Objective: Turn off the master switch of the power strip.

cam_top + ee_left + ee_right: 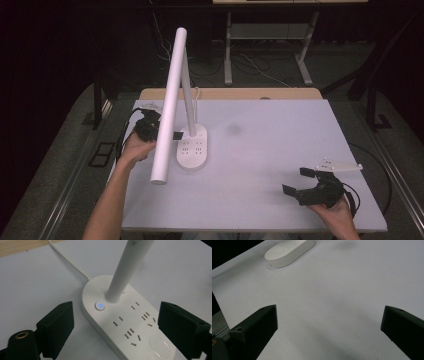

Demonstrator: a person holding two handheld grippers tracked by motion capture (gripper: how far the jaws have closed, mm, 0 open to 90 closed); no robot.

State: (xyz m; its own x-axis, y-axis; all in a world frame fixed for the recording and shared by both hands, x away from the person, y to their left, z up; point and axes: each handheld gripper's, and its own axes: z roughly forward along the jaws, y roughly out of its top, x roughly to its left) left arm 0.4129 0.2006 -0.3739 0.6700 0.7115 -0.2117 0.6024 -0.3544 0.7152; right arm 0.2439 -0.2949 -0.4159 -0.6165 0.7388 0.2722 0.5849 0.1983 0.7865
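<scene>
Desk lamp (191,145) standing near worktop (280,150) left edge, power button (99,306) glowing blue. Left tongs (116,327) spreading around base — touching nothing. Right tongs (302,181) idling spread, near-right corner. Lamp head apparently unlit; press likely pending.

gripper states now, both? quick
Left gripper: open, empty, jaws either side of the lamp base.
Right gripper: open, empty, over bare table.

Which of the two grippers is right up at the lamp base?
The left gripper: its open jaws flank the lamp base, by the lit blue power button. The right gripper hangs open over bare table.
</scene>
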